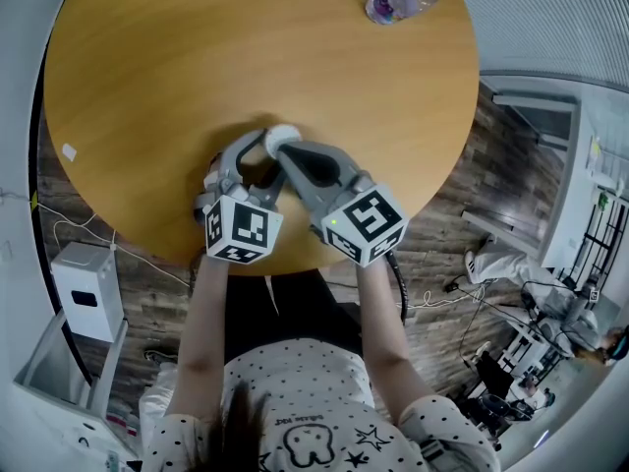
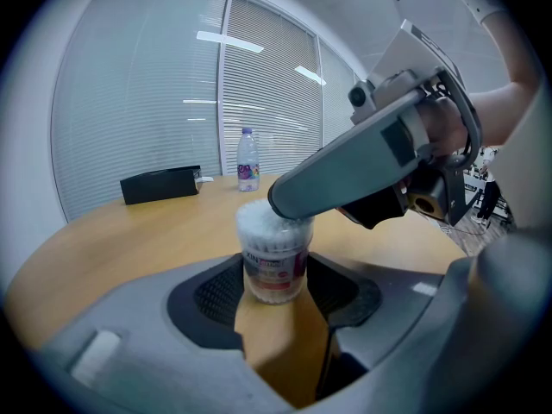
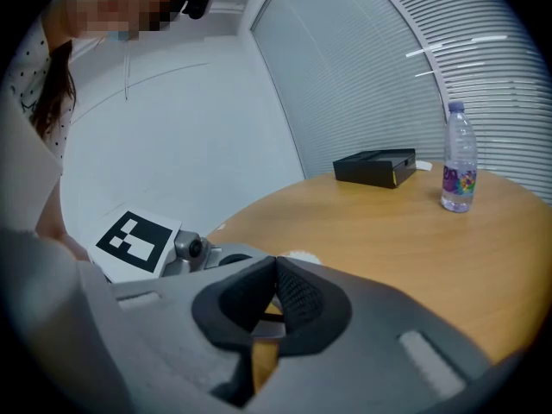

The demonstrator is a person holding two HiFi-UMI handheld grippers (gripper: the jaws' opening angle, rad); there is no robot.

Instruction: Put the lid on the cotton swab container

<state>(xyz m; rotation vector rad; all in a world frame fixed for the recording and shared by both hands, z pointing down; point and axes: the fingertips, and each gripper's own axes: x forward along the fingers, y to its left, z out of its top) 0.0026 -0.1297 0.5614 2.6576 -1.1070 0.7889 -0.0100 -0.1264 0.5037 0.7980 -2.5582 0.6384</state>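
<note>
Treat the tub (image 2: 274,253), upright on the table (image 2: 138,231) and clamped at its waist by the wide-set left gripper (image 2: 278,296) with the right gripper (image 3: 276,274), closed on nothing, resting at its top, as likely light, slick, thin-walled plastic: hold round the wall, gently.

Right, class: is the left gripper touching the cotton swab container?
Touching. The left gripper view shows the left gripper closed on the upright cotton swab container, both pads against its sides with no gap.
</note>
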